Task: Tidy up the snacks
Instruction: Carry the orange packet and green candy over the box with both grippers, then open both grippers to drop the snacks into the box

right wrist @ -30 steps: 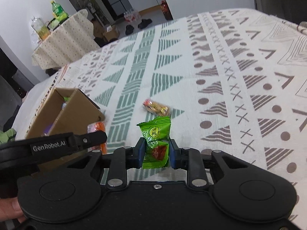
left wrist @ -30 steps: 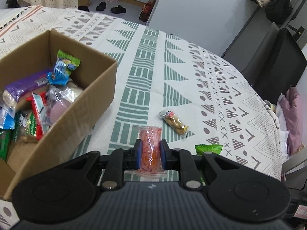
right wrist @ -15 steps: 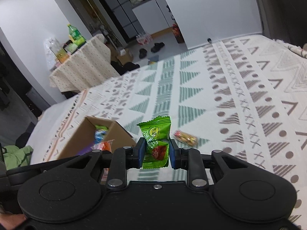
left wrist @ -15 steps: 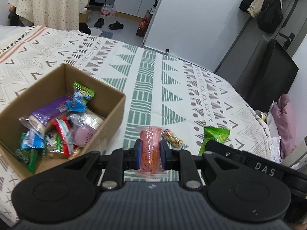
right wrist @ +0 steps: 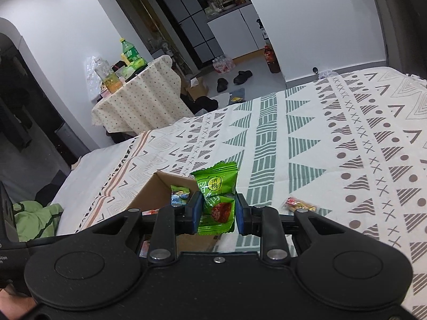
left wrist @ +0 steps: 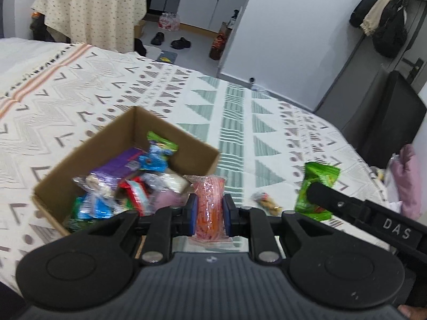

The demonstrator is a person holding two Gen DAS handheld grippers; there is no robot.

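My left gripper [left wrist: 207, 210] is shut on an orange snack packet [left wrist: 209, 205], held in the air just right of an open cardboard box [left wrist: 170, 130] that holds several wrapped snacks. My right gripper [right wrist: 216, 209] is shut on a green plum snack packet [right wrist: 217, 200], also lifted, with the box [right wrist: 157, 189] below and to its left. In the left wrist view that green packet [left wrist: 317, 184] and the right gripper's finger [left wrist: 347, 205] show at the right. One small yellow-red wrapped snack [left wrist: 265, 200] [right wrist: 299, 204] lies on the patterned cloth.
The box stands on a bed covered with a patterned white, green and grey cloth [left wrist: 234, 122]. A black chair [left wrist: 389, 117] and a pink item [left wrist: 405, 178] are at the bed's right edge. A small table with bottles [right wrist: 138, 93] stands across the room.
Both grippers rose with their packets still held. The box, once close at the left, now lies lower and nearer the middle, and more of the room shows.
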